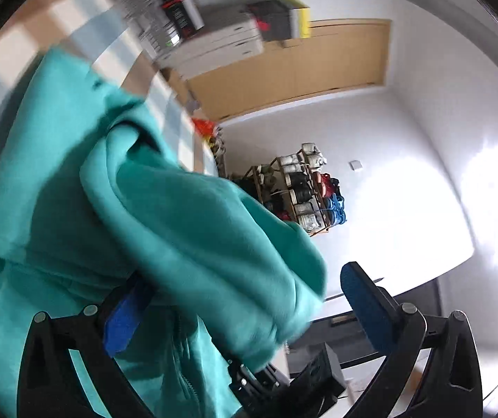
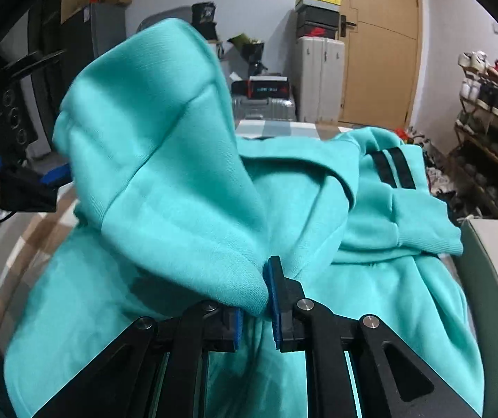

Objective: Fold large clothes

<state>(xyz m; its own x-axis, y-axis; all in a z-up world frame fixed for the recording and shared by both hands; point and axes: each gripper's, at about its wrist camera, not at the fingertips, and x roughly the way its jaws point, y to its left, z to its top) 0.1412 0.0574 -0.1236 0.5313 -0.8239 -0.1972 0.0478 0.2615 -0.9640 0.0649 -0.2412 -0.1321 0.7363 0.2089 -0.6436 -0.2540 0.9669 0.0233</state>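
Your right hand-held gripper [image 2: 254, 308] pinches a fold of the teal fleece hoodie [image 2: 165, 181]; your left hand-held gripper [image 1: 245, 310] stands wide open, cloth draped across it unclamped. Beyond, the hoodie lies bunched on the checked bed [image 2: 277, 129]. Folding appears barely begun: sleeves and hood remain unsquared.

The right claw [image 2: 254, 299] has a fold of the teal hoodie [image 2: 165, 160] between its blue pads [image 2: 272, 299], the jaws nearly closed. The raised sleeve arches leftward toward the left claw [image 2: 45, 177]. The hoodie body lies on a checkered surface [image 2: 36, 230]. A shoe rack [image 2: 492, 132] stands at right.
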